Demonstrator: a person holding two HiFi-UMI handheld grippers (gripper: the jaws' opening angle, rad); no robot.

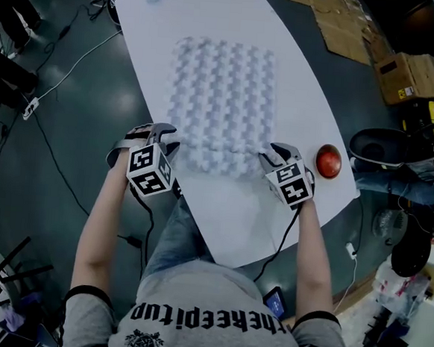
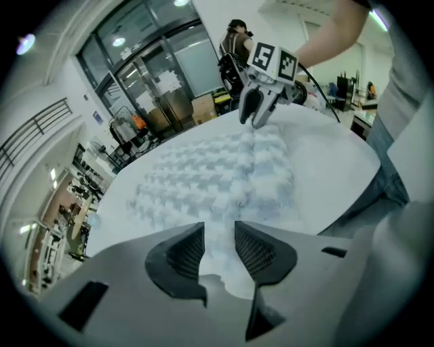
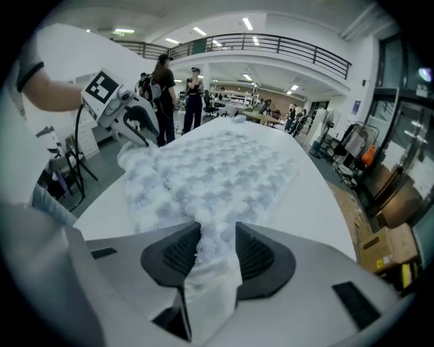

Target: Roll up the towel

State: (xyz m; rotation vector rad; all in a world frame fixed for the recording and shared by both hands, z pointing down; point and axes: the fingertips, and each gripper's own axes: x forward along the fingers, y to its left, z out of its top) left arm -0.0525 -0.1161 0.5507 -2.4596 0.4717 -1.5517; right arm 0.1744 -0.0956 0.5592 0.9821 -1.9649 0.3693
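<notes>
Person: grey tee w/ black sleeve bands, black chest print; blue jeans. Left gripper & right gripper: grey bodies, dark ribbed pads, b/w marker cubes, black cables.

Open lab hall, mezzanine railing, ceiling strip lights, glass partitions, floor cables, cardboard boxes.

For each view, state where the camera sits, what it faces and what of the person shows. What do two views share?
Head view: on the head, looking steeply down at the towel on the table; both forearms show.
Left gripper view: on the left hand-held gripper, facing over the towel; right forearm shows.
Right gripper view: on the right hand-held gripper, facing along the towel; left forearm shows.
Shared: all three show the towel.
</notes>
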